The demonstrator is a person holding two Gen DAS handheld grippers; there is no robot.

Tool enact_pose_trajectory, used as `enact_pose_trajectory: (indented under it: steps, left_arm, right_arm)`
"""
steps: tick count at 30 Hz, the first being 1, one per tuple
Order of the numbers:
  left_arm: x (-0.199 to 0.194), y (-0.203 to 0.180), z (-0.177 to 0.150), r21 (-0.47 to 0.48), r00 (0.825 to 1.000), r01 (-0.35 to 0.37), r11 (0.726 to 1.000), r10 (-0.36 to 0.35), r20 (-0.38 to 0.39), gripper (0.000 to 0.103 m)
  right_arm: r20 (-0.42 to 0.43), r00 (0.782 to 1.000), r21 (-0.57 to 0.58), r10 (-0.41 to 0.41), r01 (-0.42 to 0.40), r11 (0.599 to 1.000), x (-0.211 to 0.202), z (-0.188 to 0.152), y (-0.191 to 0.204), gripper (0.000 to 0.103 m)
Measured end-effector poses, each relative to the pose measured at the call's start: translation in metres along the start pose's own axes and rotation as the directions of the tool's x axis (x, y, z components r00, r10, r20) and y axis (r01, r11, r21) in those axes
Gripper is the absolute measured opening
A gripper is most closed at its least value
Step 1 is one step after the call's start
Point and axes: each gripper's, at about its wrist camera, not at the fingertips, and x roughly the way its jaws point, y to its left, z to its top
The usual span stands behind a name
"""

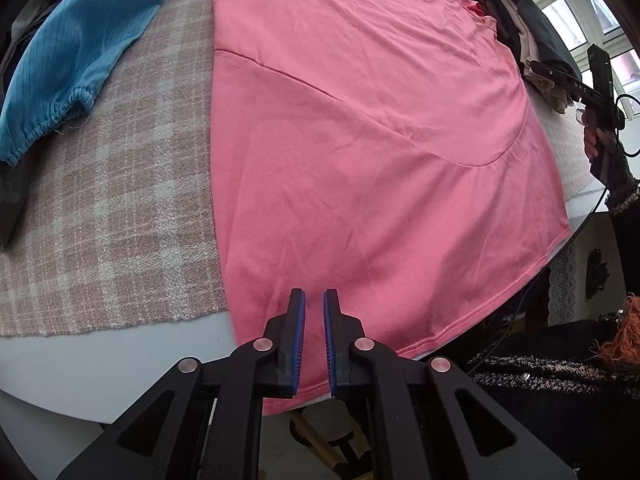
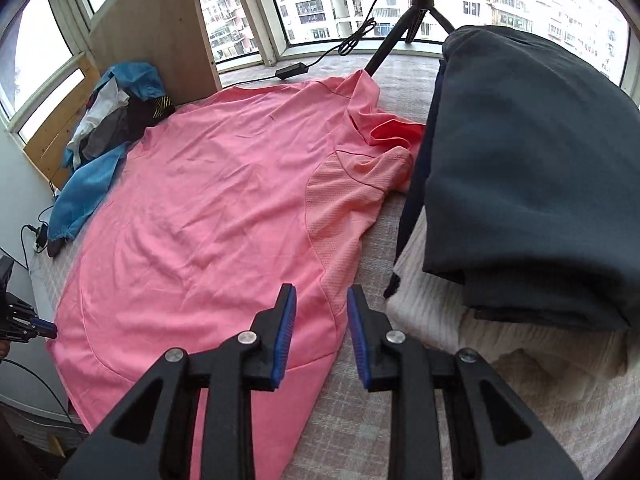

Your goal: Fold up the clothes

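A pink T-shirt [image 1: 360,140] lies spread flat on the checked tablecloth [image 1: 120,208]; it also shows in the right wrist view [image 2: 208,208], its mesh-panelled sleeve [image 2: 344,200] rumpled at the right. My left gripper [image 1: 314,296] hovers over the shirt's bottom hem, jaws slightly apart and empty. My right gripper [image 2: 321,292] hovers over the shirt's side edge below the sleeve, open and empty. The right gripper also shows at the far right of the left wrist view [image 1: 600,96].
A blue garment [image 1: 76,60] lies at the left on a pile of clothes [image 2: 108,120]. A stack of folded clothes, dark one on top [image 2: 528,176], stands at the right. A tripod [image 2: 416,20], cable and wooden panel [image 2: 156,32] stand by the window. The table edge [image 1: 100,364] is near.
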Motion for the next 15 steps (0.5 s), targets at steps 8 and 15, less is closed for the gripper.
enact_pose_trajectory:
  steps: [8, 15]
  left_arm:
    - [-0.004, 0.008, -0.012, -0.027, 1.000, -0.027, 0.999, 0.028, 0.015, 0.008]
    - [-0.027, 0.006, -0.004, -0.018, 0.989, 0.029, 0.999, -0.026, 0.142, 0.008]
  right_arm:
    - [-0.150, 0.966, -0.137, -0.212, 0.192, 0.972, 0.027, -0.007, 0.013, 0.024]
    - [-0.162, 0.984, -0.099, -0.075, 0.060, 0.993, -0.013, -0.044, 0.039, 0.026]
